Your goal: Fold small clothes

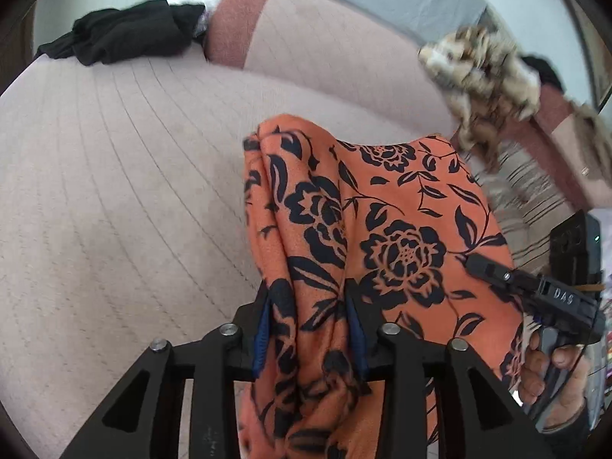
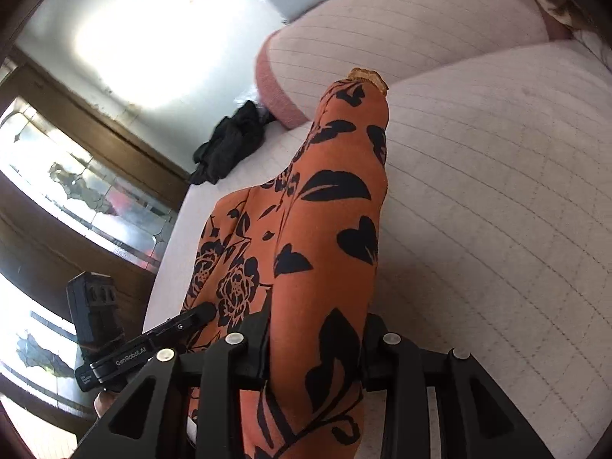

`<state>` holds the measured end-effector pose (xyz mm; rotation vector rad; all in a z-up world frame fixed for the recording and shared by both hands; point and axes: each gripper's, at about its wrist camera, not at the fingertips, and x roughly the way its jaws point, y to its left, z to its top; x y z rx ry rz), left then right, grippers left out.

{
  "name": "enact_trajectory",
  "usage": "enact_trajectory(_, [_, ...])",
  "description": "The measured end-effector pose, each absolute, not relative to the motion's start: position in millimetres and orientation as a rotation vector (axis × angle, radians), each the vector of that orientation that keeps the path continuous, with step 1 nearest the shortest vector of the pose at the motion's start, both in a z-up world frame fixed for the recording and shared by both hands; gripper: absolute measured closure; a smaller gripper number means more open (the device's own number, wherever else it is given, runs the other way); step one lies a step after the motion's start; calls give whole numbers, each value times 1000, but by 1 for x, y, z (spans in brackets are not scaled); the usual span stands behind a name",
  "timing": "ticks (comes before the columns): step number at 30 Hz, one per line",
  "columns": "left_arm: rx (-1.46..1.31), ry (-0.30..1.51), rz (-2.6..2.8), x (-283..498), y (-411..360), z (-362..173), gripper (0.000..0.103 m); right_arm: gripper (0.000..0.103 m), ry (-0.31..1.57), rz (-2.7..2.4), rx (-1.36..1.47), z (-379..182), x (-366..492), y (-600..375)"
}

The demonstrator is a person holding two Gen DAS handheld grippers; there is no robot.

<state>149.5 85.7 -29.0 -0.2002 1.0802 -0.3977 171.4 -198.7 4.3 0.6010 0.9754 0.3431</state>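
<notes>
Over at the left a crumpled black garment [image 1: 126,34] lies on the pale pink ribbed sofa [image 1: 114,176], close beside its rust-edged cushion [image 1: 233,26]. The left gripper [image 1: 311,329] has its jaws drawn partway in, pinching a bunched fold of the orange cloth with black flowers [image 1: 382,237], which hangs lifted above the seat and blocks much of the view of it. Further right, the right gripper [image 2: 315,348], in a person's hand [image 1: 543,371], clamps the same cloth's other side in much the same half-closed grip. Beyond, a blurred mottled brown-and-cream garment [image 1: 485,76] sits on the sofa, with striped fabric [image 1: 531,191] below it.
</notes>
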Motion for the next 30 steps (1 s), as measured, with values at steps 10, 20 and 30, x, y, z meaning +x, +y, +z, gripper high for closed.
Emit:
enact_trajectory(10, [-39,1002,-258,108,141,-14,29,38,845,133,519,37,114,-157])
enact_trajectory(20, [12,946,-192,52,168,9,25,21,922,176,501,30,104,-73])
enact_trajectory(30, [13,801,-79,-12,177,37,12,0,877,25,141,75,14,-36])
